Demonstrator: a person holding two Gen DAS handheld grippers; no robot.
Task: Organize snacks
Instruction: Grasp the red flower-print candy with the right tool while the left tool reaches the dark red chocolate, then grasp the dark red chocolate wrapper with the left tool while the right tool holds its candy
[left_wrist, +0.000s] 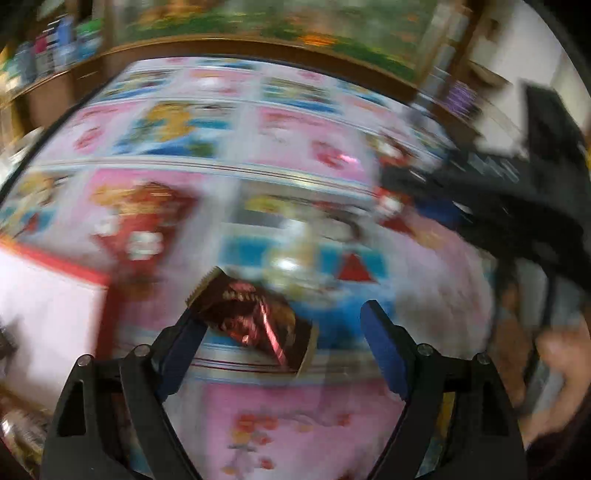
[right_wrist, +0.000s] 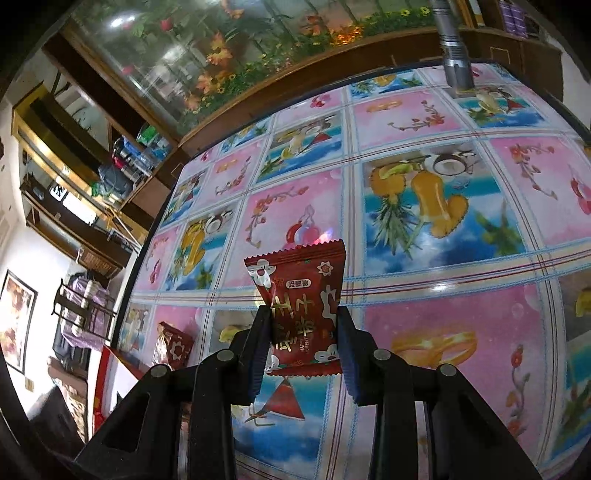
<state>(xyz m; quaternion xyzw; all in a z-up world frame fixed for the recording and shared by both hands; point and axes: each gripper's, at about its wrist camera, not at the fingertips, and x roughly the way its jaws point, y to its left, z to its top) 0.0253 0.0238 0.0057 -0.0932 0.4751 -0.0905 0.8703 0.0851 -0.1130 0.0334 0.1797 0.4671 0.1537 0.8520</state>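
Tablecloth (right_wrist: 443, 302) mostly bare; my right gripper (right_wrist: 301, 332) pinches one packet (right_wrist: 299, 295), left gripper (left_wrist: 284, 325) spread over another packet (left_wrist: 251, 321); sorting unfinished.

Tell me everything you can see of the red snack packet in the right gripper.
The red snack packet is a small glossy foil pillow pack with zigzag-cut ends, white flower and cloud prints, gold Chinese characters and small "HAPPY MOMENT" lettering. It stands roughly upright, creased and pinched at the middle by the right gripper, whose blue pads press on both sides. It is lifted clear of the patterned tablecloth; nothing else touches it.
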